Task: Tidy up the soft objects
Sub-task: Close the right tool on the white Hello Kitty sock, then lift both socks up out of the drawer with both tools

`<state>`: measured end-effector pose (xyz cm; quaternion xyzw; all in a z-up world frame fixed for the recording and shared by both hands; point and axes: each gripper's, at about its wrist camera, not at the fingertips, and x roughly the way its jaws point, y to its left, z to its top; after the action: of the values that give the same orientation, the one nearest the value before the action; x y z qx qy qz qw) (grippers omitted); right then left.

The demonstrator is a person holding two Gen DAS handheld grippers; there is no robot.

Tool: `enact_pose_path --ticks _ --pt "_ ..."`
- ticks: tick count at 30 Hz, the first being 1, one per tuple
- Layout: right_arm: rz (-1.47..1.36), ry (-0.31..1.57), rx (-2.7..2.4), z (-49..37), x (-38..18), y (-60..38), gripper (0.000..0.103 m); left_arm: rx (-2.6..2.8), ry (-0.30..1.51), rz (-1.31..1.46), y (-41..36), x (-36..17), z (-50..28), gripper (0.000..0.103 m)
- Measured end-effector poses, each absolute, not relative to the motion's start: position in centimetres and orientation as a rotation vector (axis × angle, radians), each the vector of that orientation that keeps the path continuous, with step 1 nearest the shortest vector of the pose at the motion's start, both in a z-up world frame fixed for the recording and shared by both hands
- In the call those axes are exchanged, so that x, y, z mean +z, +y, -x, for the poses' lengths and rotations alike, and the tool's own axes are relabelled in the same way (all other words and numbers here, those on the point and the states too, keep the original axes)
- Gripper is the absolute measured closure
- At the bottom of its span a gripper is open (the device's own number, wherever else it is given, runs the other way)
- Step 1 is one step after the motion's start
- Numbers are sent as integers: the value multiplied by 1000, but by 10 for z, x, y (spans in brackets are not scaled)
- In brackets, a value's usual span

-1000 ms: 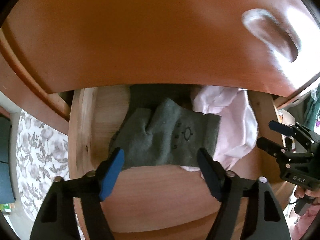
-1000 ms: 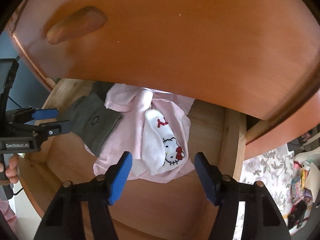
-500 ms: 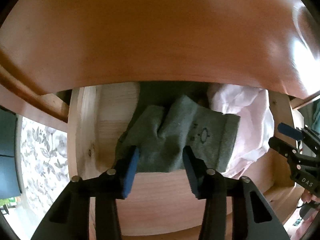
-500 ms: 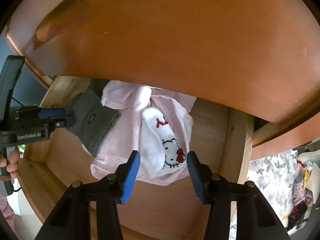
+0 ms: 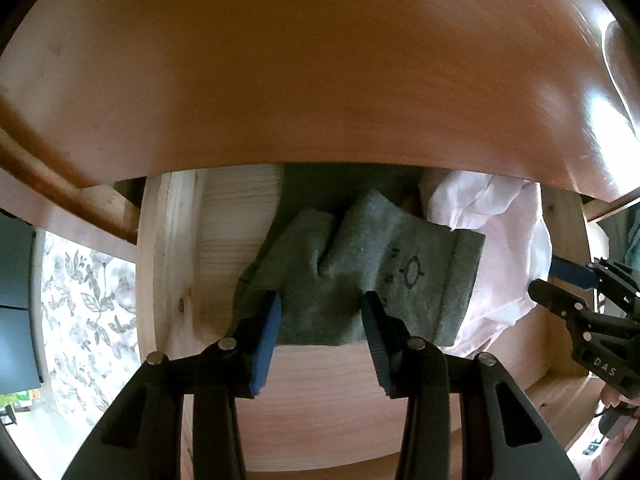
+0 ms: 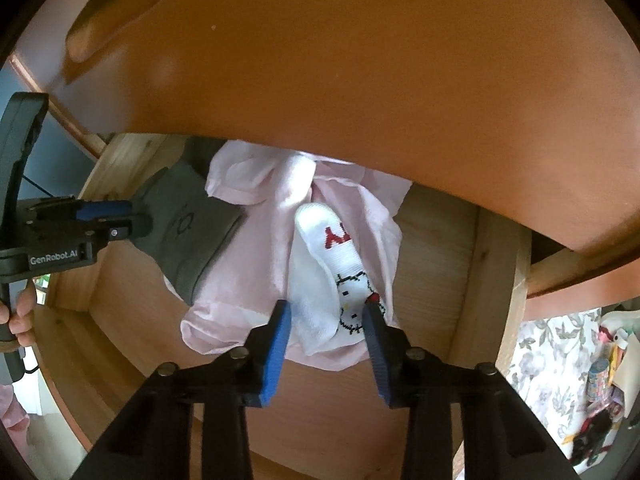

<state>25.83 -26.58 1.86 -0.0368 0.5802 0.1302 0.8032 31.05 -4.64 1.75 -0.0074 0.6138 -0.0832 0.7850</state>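
Observation:
An open wooden drawer (image 5: 328,392) holds a grey sock (image 5: 400,272), a crumpled pale pink garment (image 5: 508,248) and a white cartoon-cat sock (image 6: 320,256) lying on the pink garment (image 6: 248,280). My left gripper (image 5: 320,312) points down into the drawer, its blue pads pinching the grey sock's near edge. It also shows from the side as the left gripper (image 6: 128,216) on the grey sock (image 6: 188,232). My right gripper (image 6: 326,312) is closing, with the white sock's toe between its pads. The right gripper (image 5: 560,284) sits at the far right of the left wrist view.
A glossy orange-brown furniture front (image 5: 320,60) with a recessed handle (image 6: 116,4) overhangs the drawer's back. The drawer's side wall (image 6: 492,280) stands right of the clothes. Floral fabric (image 5: 88,300) lies outside on both sides, with small clutter (image 6: 604,380) at right. A hand (image 6: 20,312) grips the left tool.
Both grippers have narrowed their jaws and come closer to the clothes. The left pads now pinch the grey sock's edge. The right pads have drawn in around the white sock's toe.

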Motion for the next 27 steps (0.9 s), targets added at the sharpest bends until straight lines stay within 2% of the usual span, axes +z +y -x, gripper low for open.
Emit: enact_pose_path --ticks 2,4,6,10,13,27 --pt "83 1243 285 -258 17 -264 76 -182 1325 12 -47 19 -310 59" --pt "88 1236 293 -257 16 -262 86 -186 1325 7 -50 22 -309 53" --pt "91 1227 299 -256 17 -260 90 -190 1322 0 -53 23 -308 47" --pt "102 1205 314 -249 21 -262 97 -188 1317 -18 -59 25 -307 44" --pt "104 1186 317 -243 25 -264 98 -183 1317 -34 -64 25 -306 40" --pt "65 1148 319 -225 33 -279 98 -146 1350 -110 -85 14 -319 40"
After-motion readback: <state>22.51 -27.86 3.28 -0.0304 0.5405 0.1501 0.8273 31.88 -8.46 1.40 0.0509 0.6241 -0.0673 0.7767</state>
